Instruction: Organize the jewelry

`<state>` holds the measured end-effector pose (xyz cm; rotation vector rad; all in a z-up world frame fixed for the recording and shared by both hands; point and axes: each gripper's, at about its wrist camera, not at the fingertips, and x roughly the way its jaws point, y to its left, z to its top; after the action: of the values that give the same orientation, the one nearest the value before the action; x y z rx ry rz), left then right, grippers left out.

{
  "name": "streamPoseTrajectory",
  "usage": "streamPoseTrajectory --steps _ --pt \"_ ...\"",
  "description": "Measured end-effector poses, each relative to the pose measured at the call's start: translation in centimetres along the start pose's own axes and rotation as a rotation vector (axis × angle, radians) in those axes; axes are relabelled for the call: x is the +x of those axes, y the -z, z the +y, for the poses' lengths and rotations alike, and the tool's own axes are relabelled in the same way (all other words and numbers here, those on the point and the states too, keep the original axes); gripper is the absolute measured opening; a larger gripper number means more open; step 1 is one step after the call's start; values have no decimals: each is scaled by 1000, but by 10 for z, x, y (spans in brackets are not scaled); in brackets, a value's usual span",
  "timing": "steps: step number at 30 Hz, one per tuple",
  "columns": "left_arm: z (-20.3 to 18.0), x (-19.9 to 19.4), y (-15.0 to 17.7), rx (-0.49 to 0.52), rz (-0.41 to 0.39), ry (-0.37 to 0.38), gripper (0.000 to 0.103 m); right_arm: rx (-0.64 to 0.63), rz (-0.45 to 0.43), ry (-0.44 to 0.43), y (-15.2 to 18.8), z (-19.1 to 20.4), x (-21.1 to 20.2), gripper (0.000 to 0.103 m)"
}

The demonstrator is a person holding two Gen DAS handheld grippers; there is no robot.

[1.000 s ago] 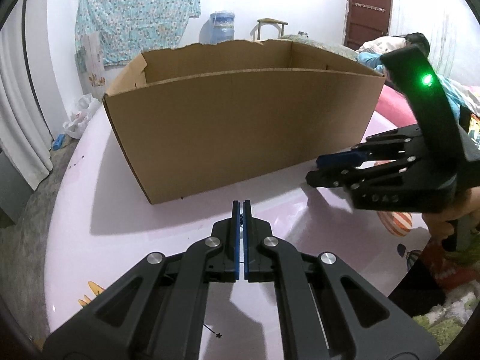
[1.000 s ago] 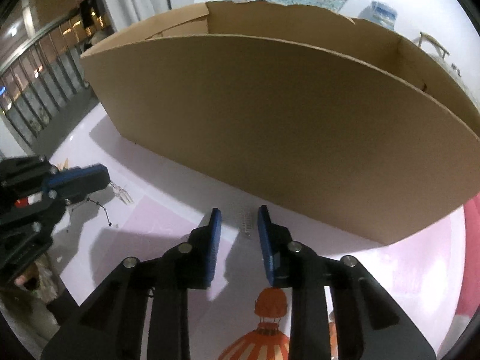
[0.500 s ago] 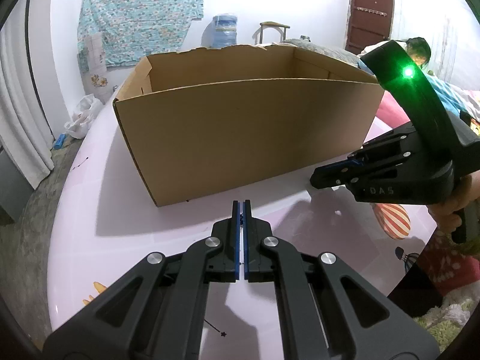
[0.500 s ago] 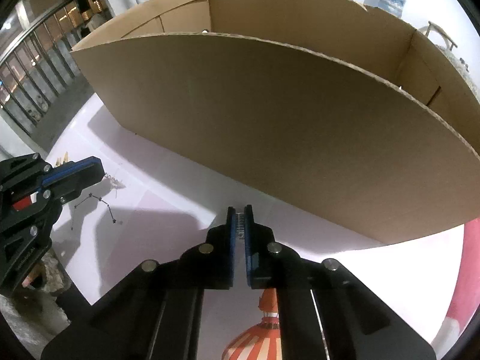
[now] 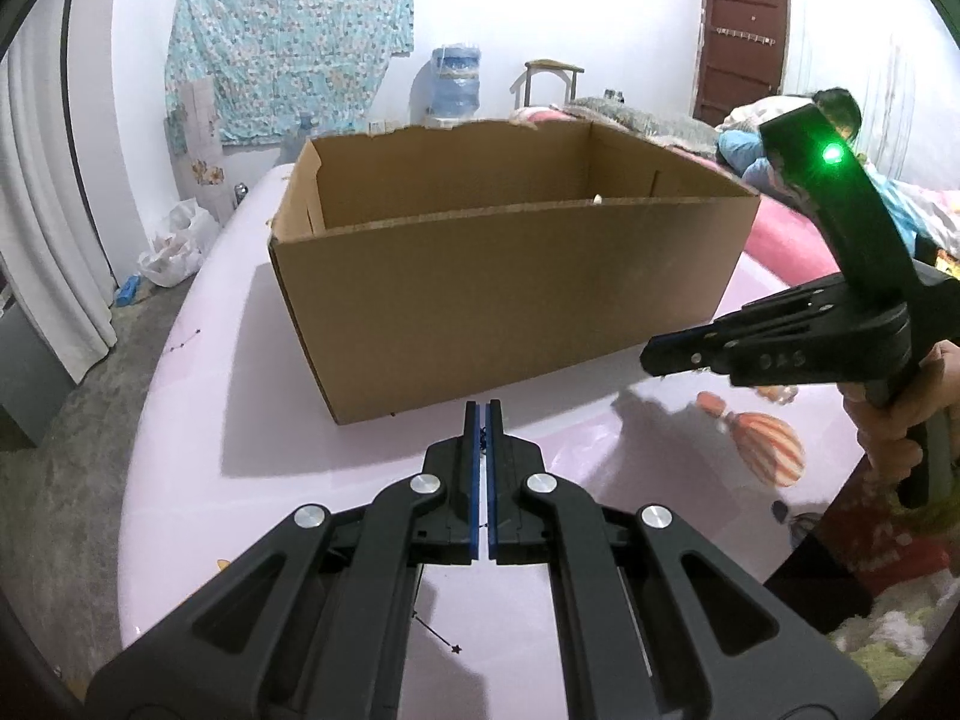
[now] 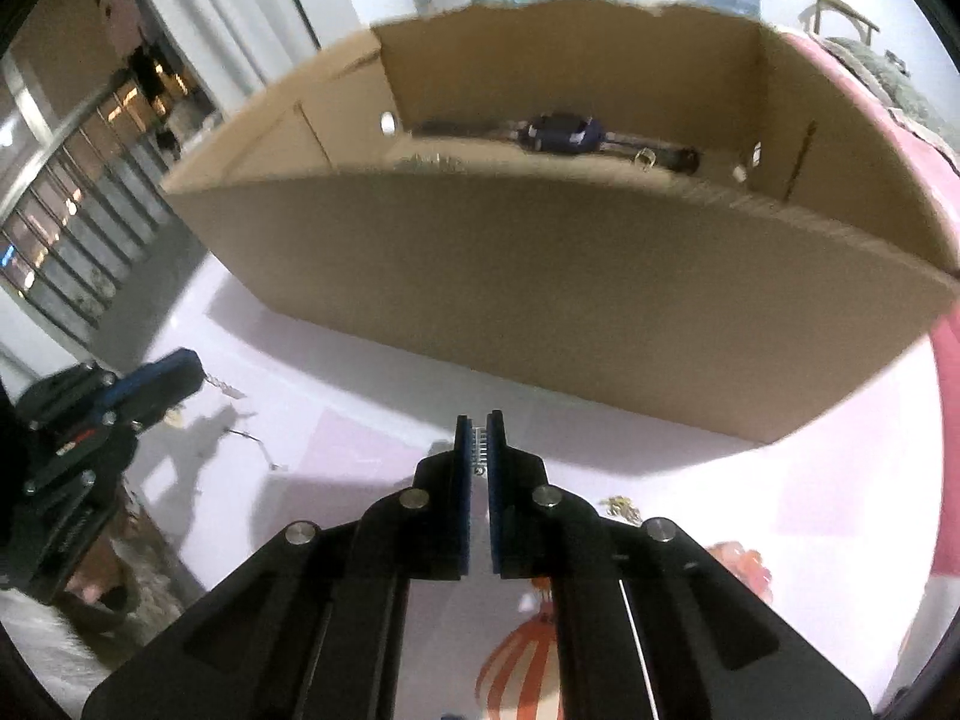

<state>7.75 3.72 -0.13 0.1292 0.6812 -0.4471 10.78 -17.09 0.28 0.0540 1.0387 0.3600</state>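
Note:
An open cardboard box (image 5: 510, 300) stands on the pink table (image 5: 198, 420). The right wrist view looks over the box's (image 6: 540, 300) near wall: a dark jewellery piece (image 6: 561, 132) and several small items lie on its floor. My right gripper (image 6: 479, 420) is shut on a small silver studded piece (image 6: 479, 450), lifted off the table in front of the box. Seen from the left, my right gripper (image 5: 651, 355) hovers at the box's right corner. My left gripper (image 5: 482, 408) is shut on a thin dark chain, whose star charm (image 5: 456, 650) dangles below. It (image 6: 192, 366) stays low at the left.
A small gold piece (image 6: 621, 507) lies on the table near my right fingers. Balloon prints (image 5: 768, 438) mark the tabletop. A person's hand (image 5: 894, 420) holds the right gripper's handle. Beyond the table are a bed, a water jug and curtains.
My right gripper closed on the silver piece and rose with it, so the box's inside came into view. The left gripper stayed shut and nearly still.

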Motion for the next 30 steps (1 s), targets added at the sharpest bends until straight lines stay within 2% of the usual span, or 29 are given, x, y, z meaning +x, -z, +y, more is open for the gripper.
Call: streamPoseTrajectory --steps 6,10,13,16,18,20,25,30 --pt "-2 -36 -26 16 -83 41 1 15 -109 -58 -8 1 -56 5" --pt "-3 -64 -63 44 -188 97 1 -20 -218 -97 -40 10 -94 5" --pt "-2 -67 -91 50 -231 140 1 -47 -282 -109 -60 15 -110 5" --pt "0 -55 -113 37 -222 167 1 -66 -306 -89 -84 7 -115 5" --pt "2 -35 -128 12 -175 182 1 -58 -274 -100 -105 -4 -101 5" --pt "8 -10 -137 -36 -95 202 1 -50 -227 -105 -116 -13 -84 5" --pt "28 67 -138 -190 174 265 1 -10 -55 -126 -149 -33 -33 5" --pt "34 99 -125 -223 278 247 1 29 86 -133 -176 -41 13 5"
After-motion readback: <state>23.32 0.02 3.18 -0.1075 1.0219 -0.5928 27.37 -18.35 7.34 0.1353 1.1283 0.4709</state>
